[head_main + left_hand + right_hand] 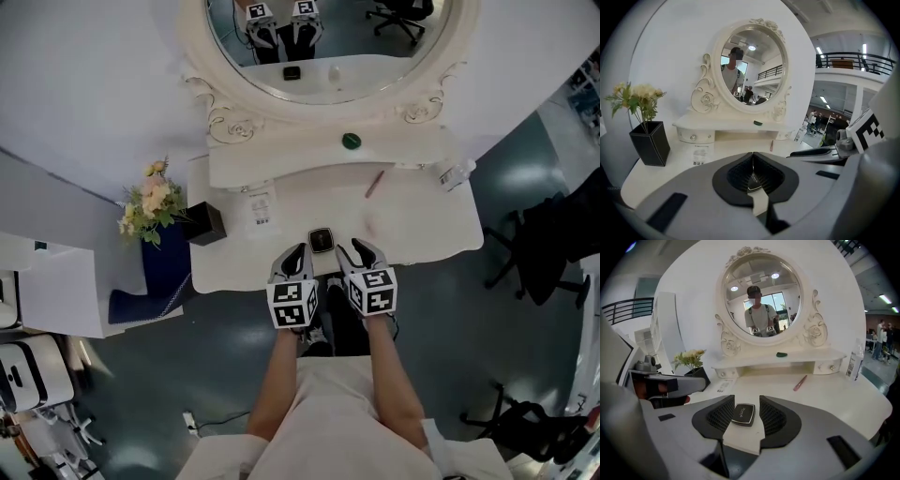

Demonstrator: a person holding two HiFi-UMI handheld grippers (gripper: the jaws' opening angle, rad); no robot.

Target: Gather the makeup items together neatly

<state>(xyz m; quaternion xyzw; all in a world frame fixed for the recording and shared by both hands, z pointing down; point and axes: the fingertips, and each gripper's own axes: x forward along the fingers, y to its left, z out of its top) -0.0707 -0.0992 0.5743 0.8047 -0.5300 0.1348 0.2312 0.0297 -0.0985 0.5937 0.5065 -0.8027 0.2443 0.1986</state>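
Note:
A small black compact [321,240] lies near the front edge of the white vanity table [422,220]. In the right gripper view the compact [743,414] sits between the pads of my right gripper [746,405], which stands open with a gap beside the case. My left gripper [752,161] is shut with nothing between its pads, just left of the compact. From above, the left gripper [294,258] and right gripper [360,253] flank the compact. A pink pencil [375,183] lies further back on the table. A green item [351,141] rests on the shelf under the mirror.
A small bottle [457,174] stands at the table's right corner. A paper leaflet [259,208] and a black vase [204,223] of flowers sit at the left. The oval mirror [328,47] rises behind. Office chairs [553,248] stand to the right.

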